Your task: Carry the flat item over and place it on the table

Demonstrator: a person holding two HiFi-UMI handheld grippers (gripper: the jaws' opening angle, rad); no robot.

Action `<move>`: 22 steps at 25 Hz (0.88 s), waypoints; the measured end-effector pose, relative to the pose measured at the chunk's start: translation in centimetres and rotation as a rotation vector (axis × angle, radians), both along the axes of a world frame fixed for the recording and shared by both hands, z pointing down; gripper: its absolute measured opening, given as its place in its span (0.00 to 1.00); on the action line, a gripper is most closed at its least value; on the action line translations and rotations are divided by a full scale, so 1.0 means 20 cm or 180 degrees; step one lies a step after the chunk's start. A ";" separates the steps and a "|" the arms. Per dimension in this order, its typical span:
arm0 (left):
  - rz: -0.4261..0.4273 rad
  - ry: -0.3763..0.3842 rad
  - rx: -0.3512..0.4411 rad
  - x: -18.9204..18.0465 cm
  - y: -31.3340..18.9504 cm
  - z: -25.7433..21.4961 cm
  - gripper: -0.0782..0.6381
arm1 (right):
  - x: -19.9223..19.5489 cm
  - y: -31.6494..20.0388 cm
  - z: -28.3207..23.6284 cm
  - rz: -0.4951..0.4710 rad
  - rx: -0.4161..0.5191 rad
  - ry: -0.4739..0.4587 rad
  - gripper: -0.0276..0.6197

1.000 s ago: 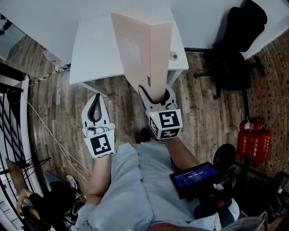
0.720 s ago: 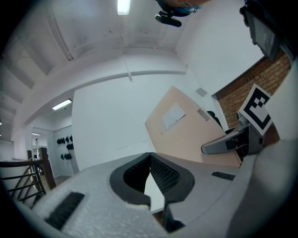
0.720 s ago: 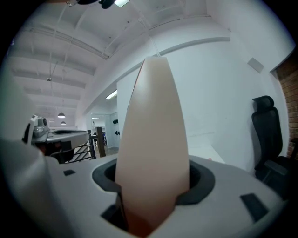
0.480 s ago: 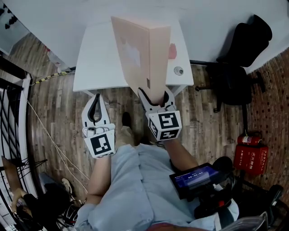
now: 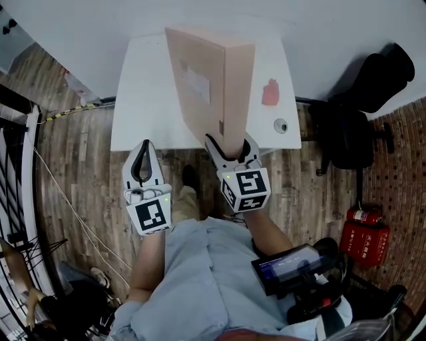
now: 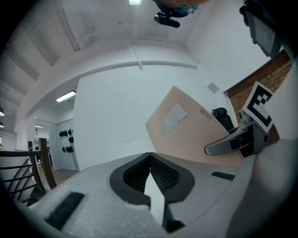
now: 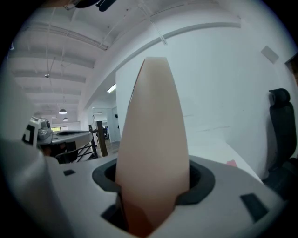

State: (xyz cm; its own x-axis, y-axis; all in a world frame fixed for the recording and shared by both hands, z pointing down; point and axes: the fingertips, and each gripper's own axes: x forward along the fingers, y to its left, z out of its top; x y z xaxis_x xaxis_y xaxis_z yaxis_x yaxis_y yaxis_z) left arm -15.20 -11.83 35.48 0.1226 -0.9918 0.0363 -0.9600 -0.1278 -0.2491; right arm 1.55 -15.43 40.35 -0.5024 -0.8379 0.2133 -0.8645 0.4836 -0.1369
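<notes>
The left gripper (image 5: 143, 146) hangs empty with its jaws together. Beside it the right gripper (image 5: 231, 143) is clamped on the near end of the box (image 5: 206, 80). The box stands on edge, held at that one end only, and reaches out over the counter (image 5: 146, 100). Lowered or swung fast, it could lever in the jaws, twist or slip out, and its far lower corner may knock the top. The counter is bare to the left of the box. A pink scrap (image 5: 269, 92) and a small round thing (image 5: 280, 125) lie to the right, apart from the box. A wall (image 5: 200, 13) closes the far side, and a chair (image 5: 359, 120) stands to the right.
</notes>
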 end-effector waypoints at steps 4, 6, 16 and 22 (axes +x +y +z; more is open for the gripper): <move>-0.0024 -0.0042 -0.0083 -0.16 -0.28 0.04 0.12 | -0.16 -0.27 0.06 -0.0030 -0.0120 0.0052 0.47; -0.0033 -0.0030 -0.0103 -0.24 -0.43 0.04 0.12 | -0.25 -0.39 0.08 -0.0050 -0.0176 0.0058 0.47; -0.0028 0.0018 -0.0047 -0.55 -0.92 0.00 0.12 | -0.58 -0.86 0.04 -0.0070 -0.0215 0.0023 0.47; 0.0011 0.0022 0.0058 -0.65 -1.09 -0.07 0.12 | -0.70 -0.99 0.00 -0.0084 -0.0209 -0.0041 0.47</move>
